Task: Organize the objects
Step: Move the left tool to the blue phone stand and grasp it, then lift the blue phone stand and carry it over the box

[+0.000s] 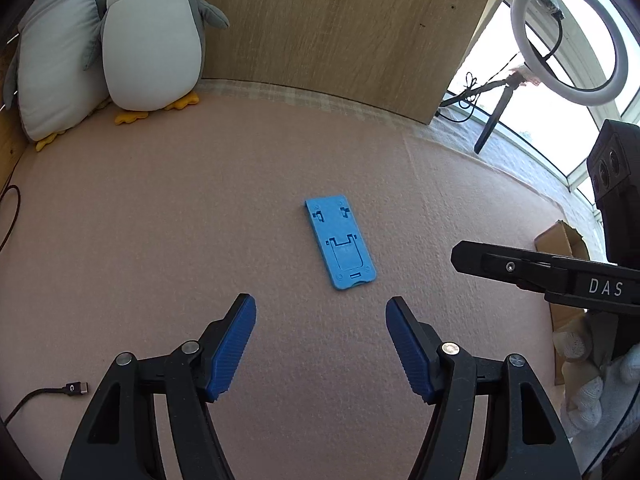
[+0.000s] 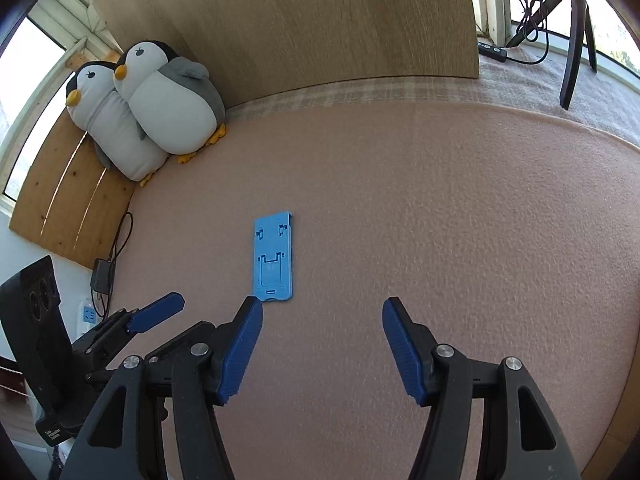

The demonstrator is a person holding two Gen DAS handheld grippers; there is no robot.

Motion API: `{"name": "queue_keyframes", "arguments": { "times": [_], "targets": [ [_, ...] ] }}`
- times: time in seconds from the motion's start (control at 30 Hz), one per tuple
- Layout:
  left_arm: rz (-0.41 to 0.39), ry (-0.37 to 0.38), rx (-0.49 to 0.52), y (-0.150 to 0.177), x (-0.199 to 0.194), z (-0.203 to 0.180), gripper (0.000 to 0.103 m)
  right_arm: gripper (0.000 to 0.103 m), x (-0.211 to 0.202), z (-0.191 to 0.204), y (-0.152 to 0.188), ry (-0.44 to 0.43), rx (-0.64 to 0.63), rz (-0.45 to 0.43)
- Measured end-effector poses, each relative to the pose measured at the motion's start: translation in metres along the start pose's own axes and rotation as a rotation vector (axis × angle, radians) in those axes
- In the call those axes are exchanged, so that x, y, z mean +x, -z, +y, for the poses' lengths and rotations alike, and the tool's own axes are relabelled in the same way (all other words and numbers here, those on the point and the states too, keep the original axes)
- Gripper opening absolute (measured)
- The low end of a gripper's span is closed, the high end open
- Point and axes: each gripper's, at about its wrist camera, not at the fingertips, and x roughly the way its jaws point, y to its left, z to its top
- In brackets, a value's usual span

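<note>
You held both grippers, left gripper (image 1: pixel 321 344) and right gripper (image 2: pixel 322 346), fingers spread wide, ready to grab the flat blue stand (image 1: pixel 340 242).

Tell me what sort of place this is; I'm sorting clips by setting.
Probably a room in a home, at a window-side surface under a pink felt mat. Two plush penguins lean on a wooden board, and a ring light stands by the windows.

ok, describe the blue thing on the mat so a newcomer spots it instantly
Start at the pink felt mat with two plush penguins in its far left corner. Near the mat's middle, alone, lies a flat light-blue plastic rectangular folding stand. It is the only blue, hard-edged item on the mat.
</note>
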Motion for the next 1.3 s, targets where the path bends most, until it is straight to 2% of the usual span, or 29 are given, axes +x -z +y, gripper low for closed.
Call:
{"name": "queue_keyframes", "arguments": {
  "times": [0.23,0.37,0.43,0.7,0.9,1.0,1.03,1.3],
  "targets": [
    [0.034,0.037,0.007,-0.010,0.021,0.000,0.058,0.039,0.033,0.007,-0.017,-0.032,0.011,0.063],
    [0.042,0.055,0.009,-0.015,0.030,-0.003,0.057,0.031,0.043,0.008,-0.026,-0.042,0.015,0.080],
    [0.046,0.066,0.012,-0.018,0.034,-0.003,0.052,0.030,0.047,0.010,-0.029,-0.038,0.007,0.086],
    [0.068,0.081,0.011,-0.023,0.047,-0.003,0.043,0.027,0.062,0.013,-0.031,-0.026,-0.019,0.110],
    [0.082,0.091,0.031,-0.025,0.052,-0.003,0.031,0.026,0.066,0.019,-0.033,-0.028,-0.049,0.113],
    [0.085,0.099,0.031,-0.024,0.054,-0.005,0.025,0.016,0.069,0.021,-0.031,-0.051,-0.056,0.130],
    [0.087,0.096,0.035,-0.023,0.055,-0.006,0.024,0.014,0.069,0.021,-0.030,-0.047,-0.057,0.127],
    [0.071,0.110,0.023,-0.016,0.045,-0.007,0.023,0.014,0.059,0.018,-0.021,-0.062,-0.041,0.107]
  ]
}}
